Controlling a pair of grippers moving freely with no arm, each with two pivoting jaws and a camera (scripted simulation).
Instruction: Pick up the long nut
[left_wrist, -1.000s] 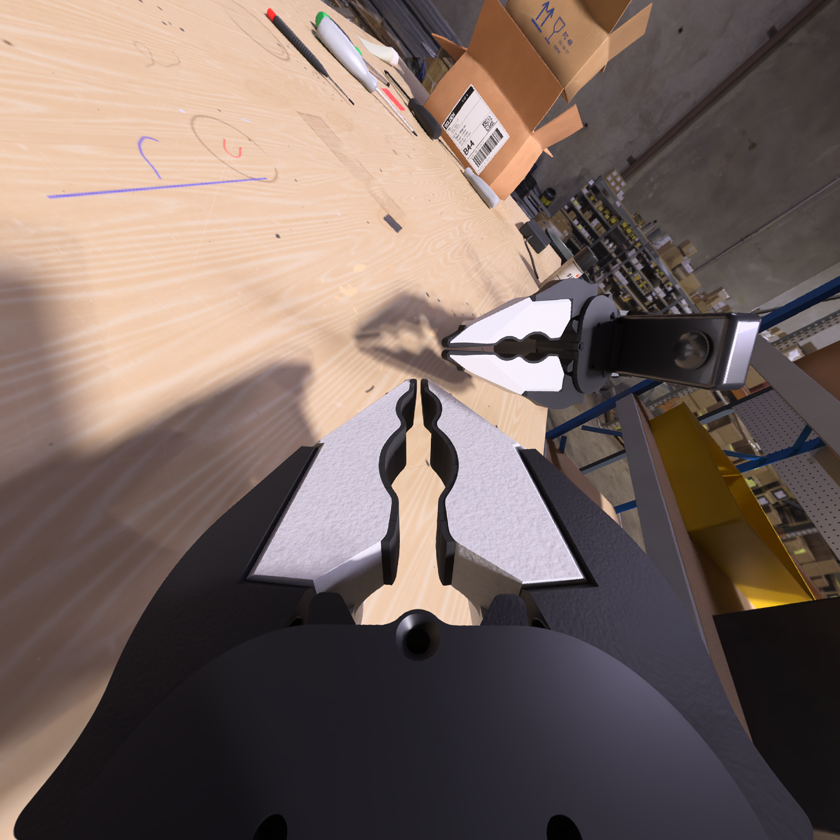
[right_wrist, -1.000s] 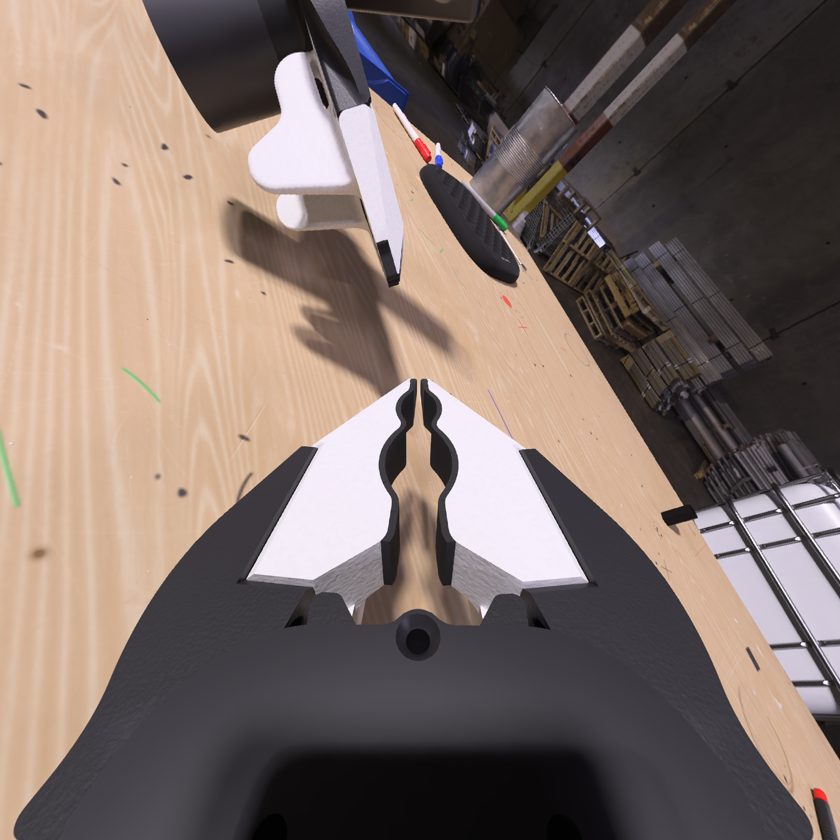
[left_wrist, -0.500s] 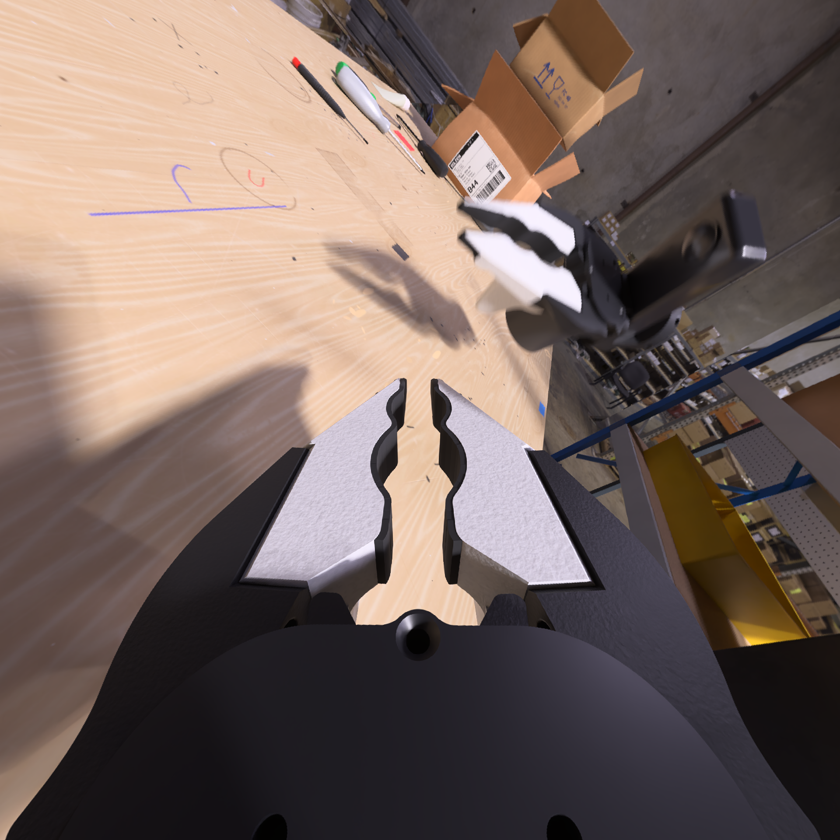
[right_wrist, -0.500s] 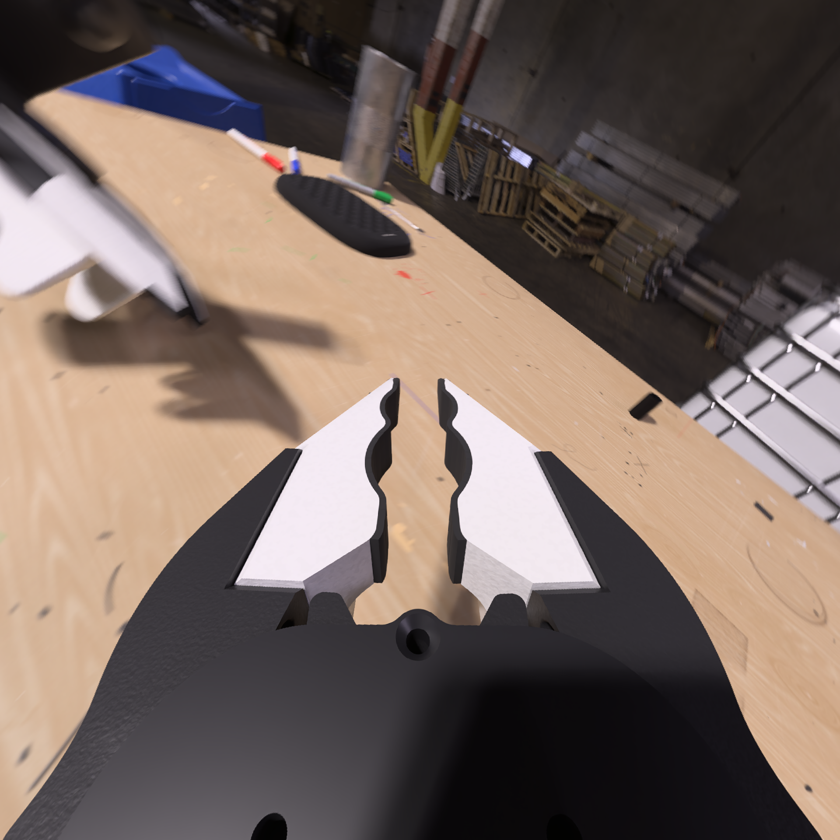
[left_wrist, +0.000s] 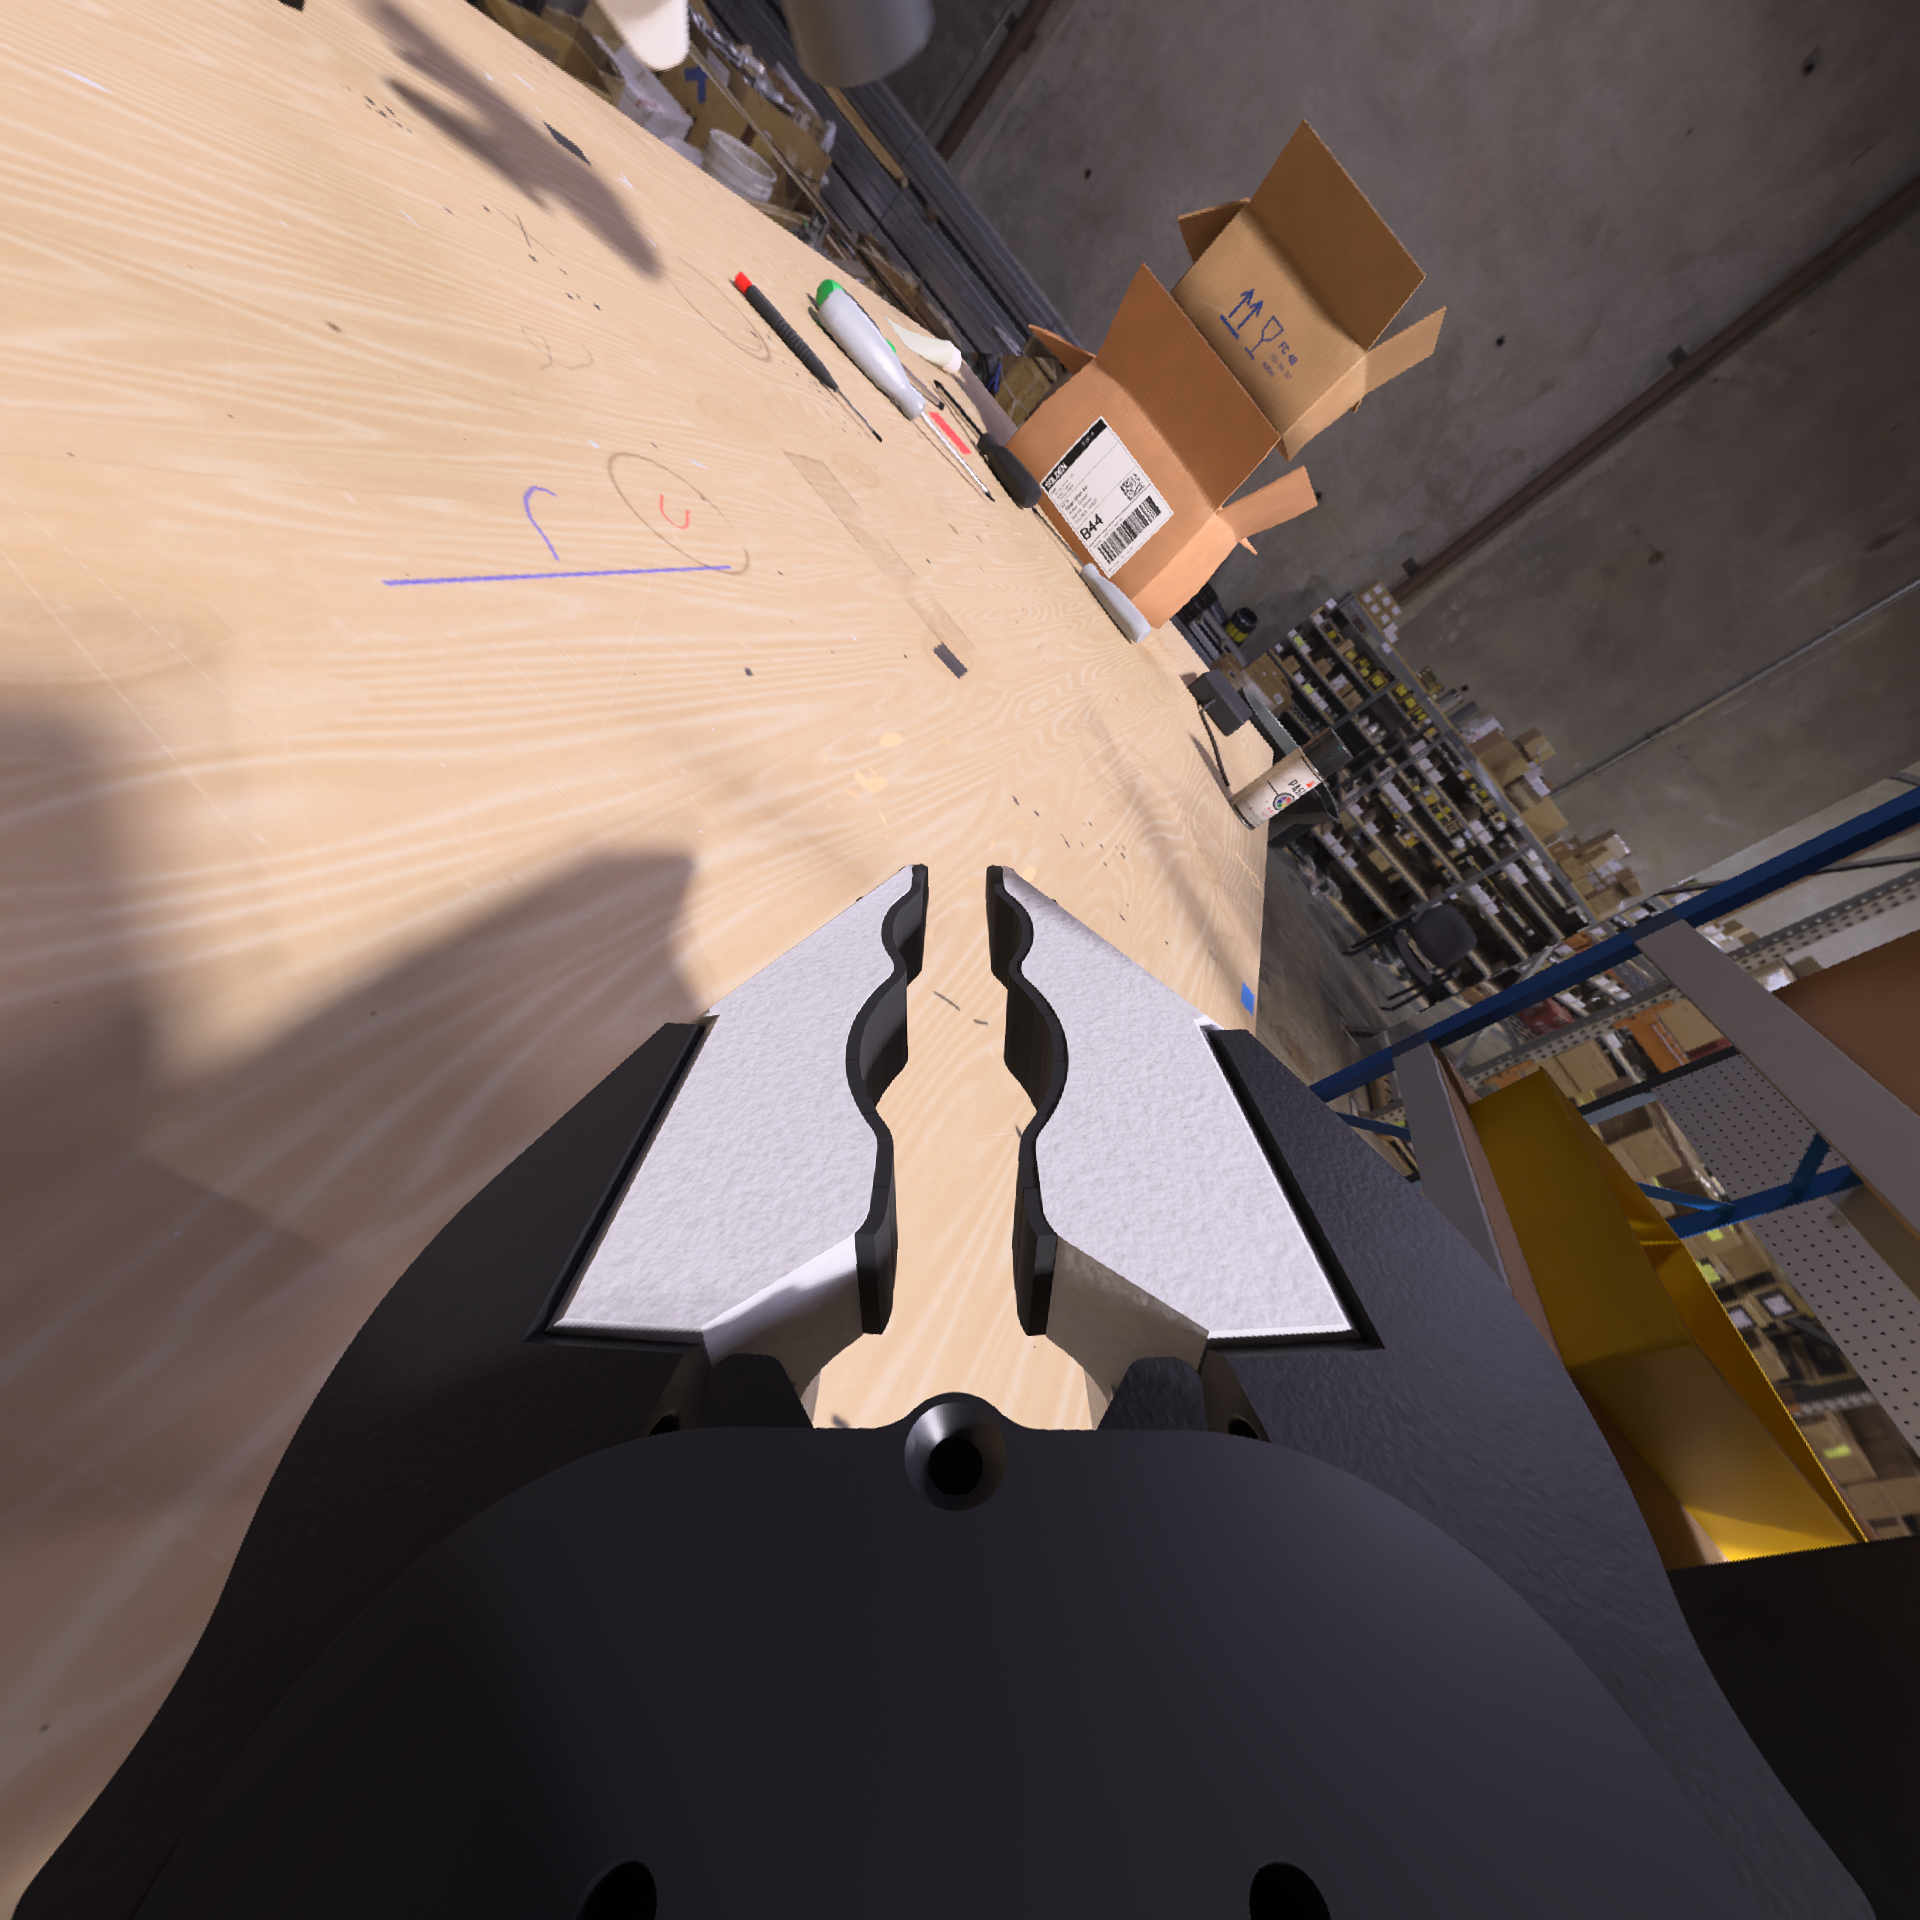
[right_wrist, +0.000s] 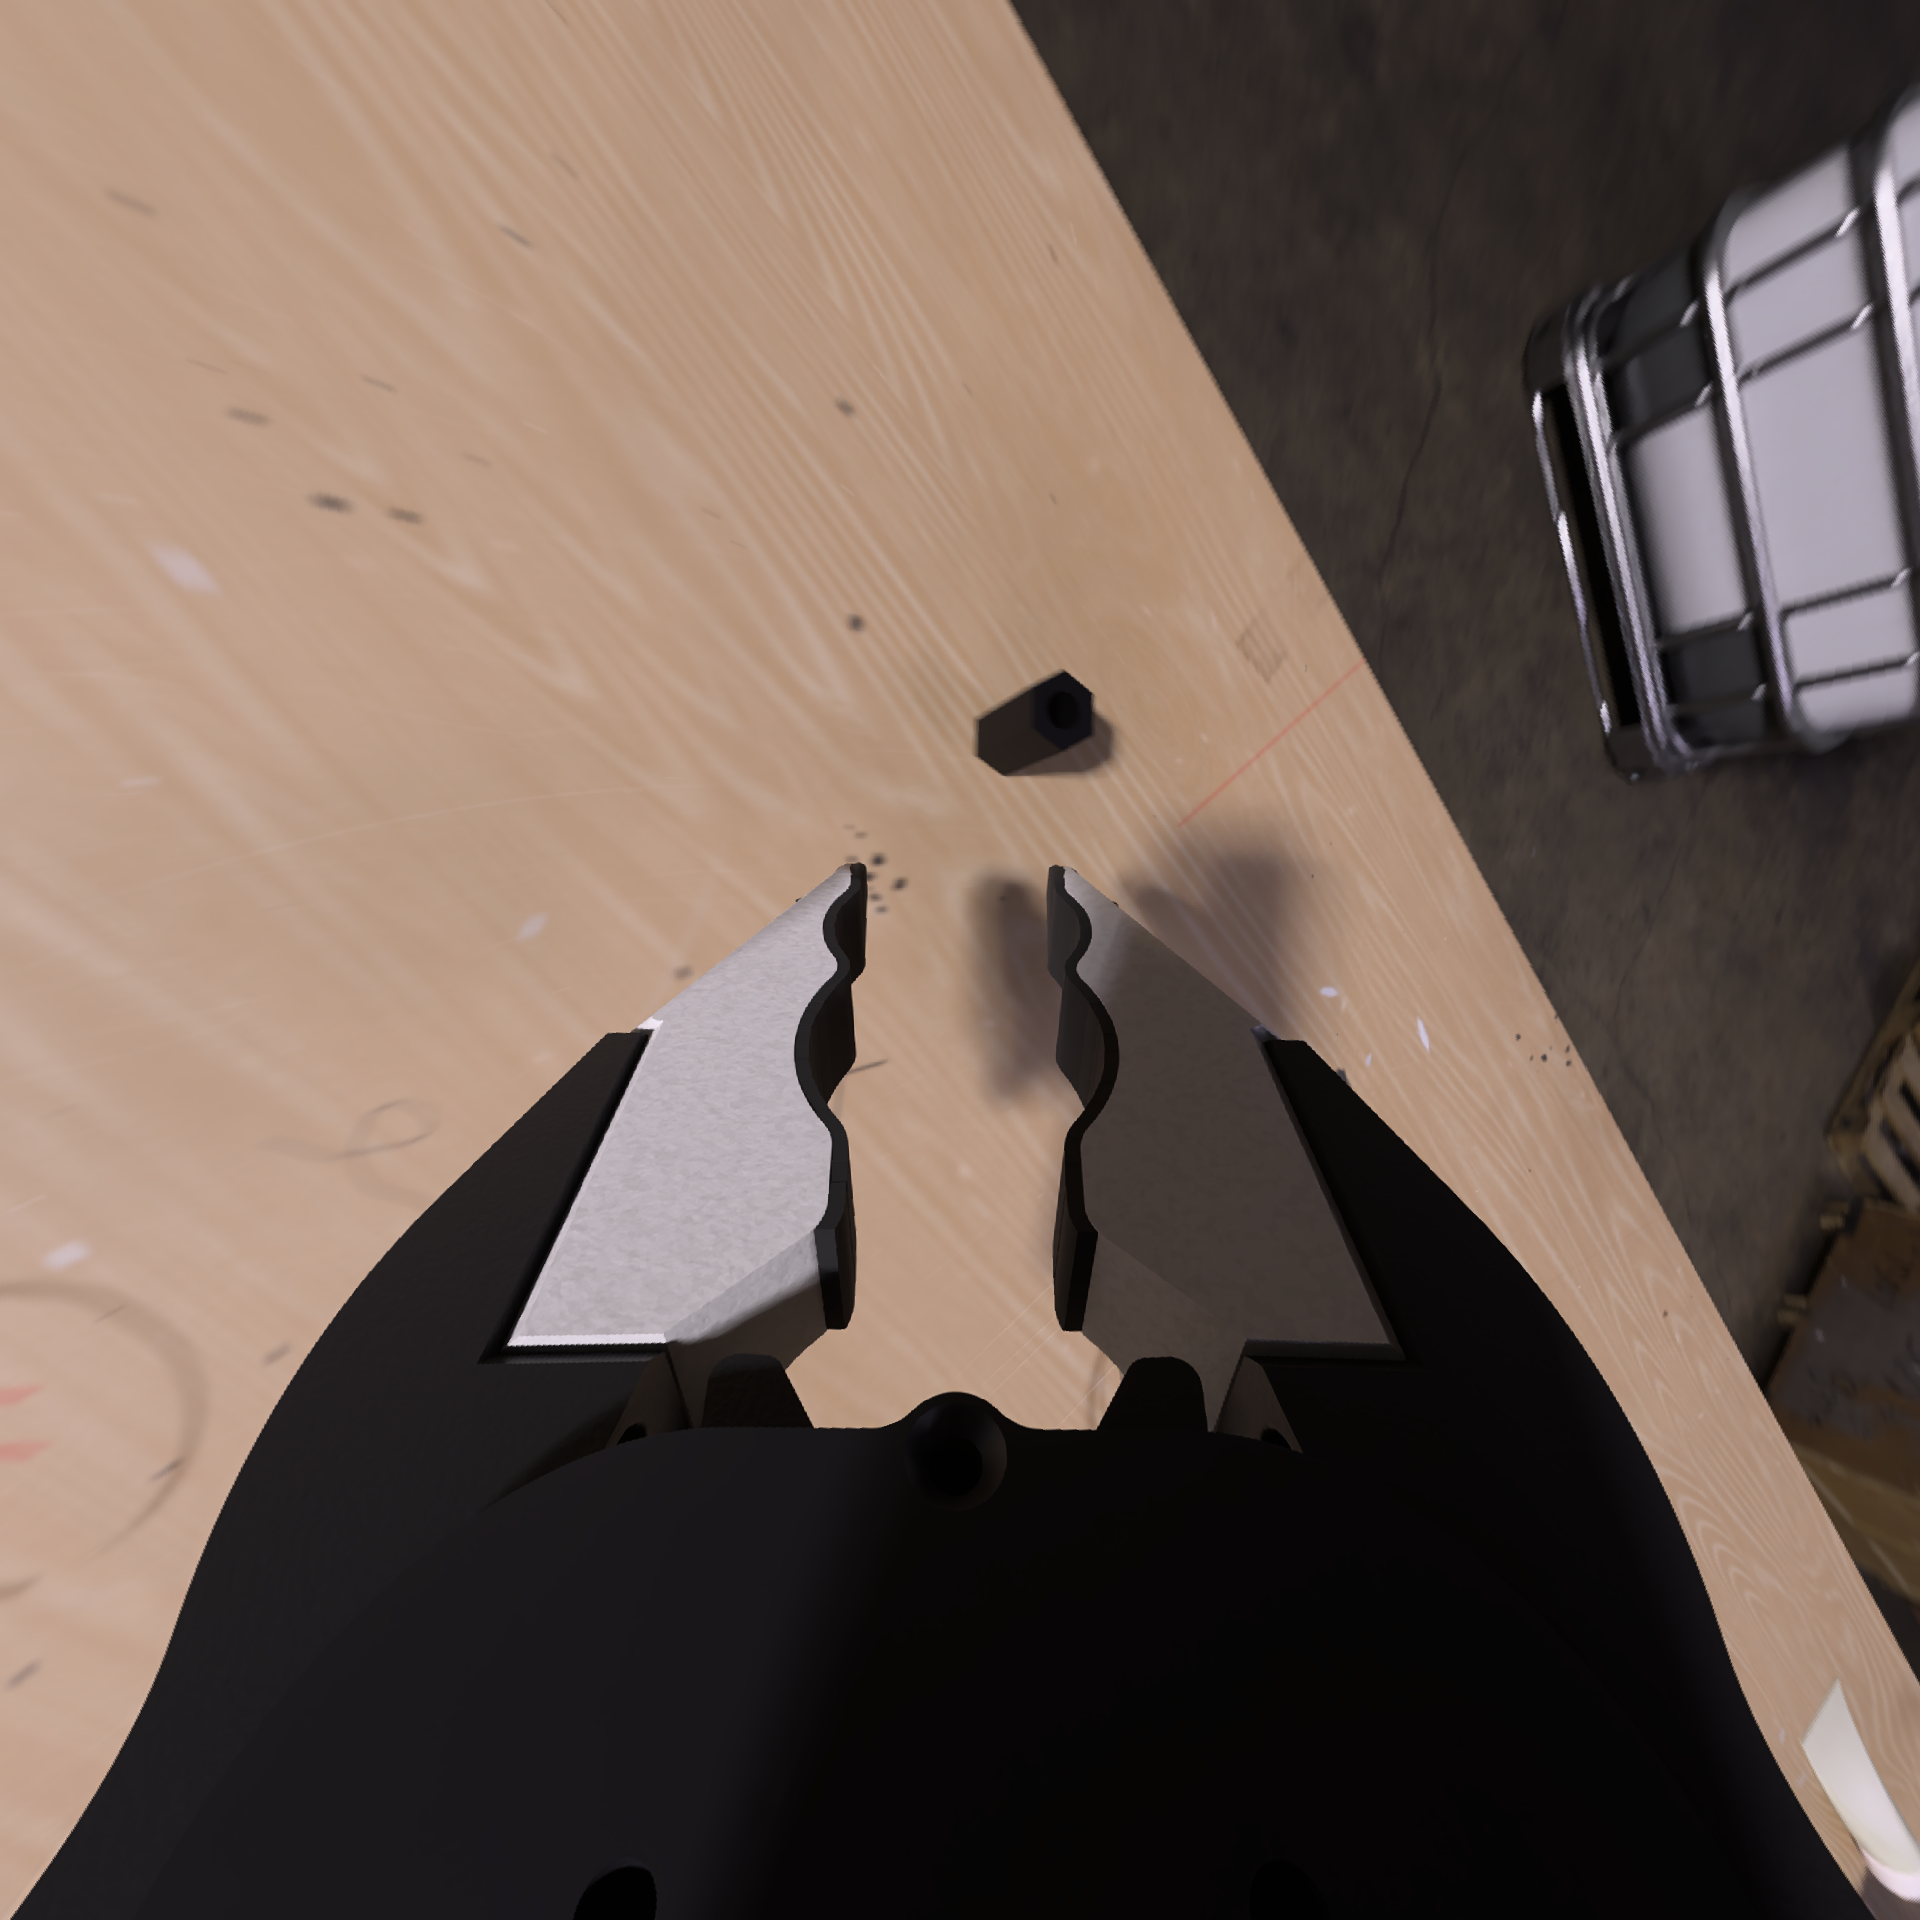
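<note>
Small black hexagonal long nut (right_wrist: 1042, 730) is seen lying on its side on pale plywood tabletop (right_wrist: 468, 520), just ahead of right gripper (right_wrist: 954, 883), untouched; jaws released. Left gripper (left_wrist: 954, 881): jaws parted, nothing held.

R gripper (right_wrist: 954, 883) pitched steeply down, jaws well apart, nothing btwn them. L gripper (left_wrist: 956, 883) angled low & fwd, jaws slightly parted, empty

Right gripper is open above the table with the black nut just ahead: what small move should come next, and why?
Probably ease the right gripper forward and down so its open fingers straddle the long nut. The nut lies on its side on the table, just beyond the fingertips and slightly right of centre, untouched.
</note>
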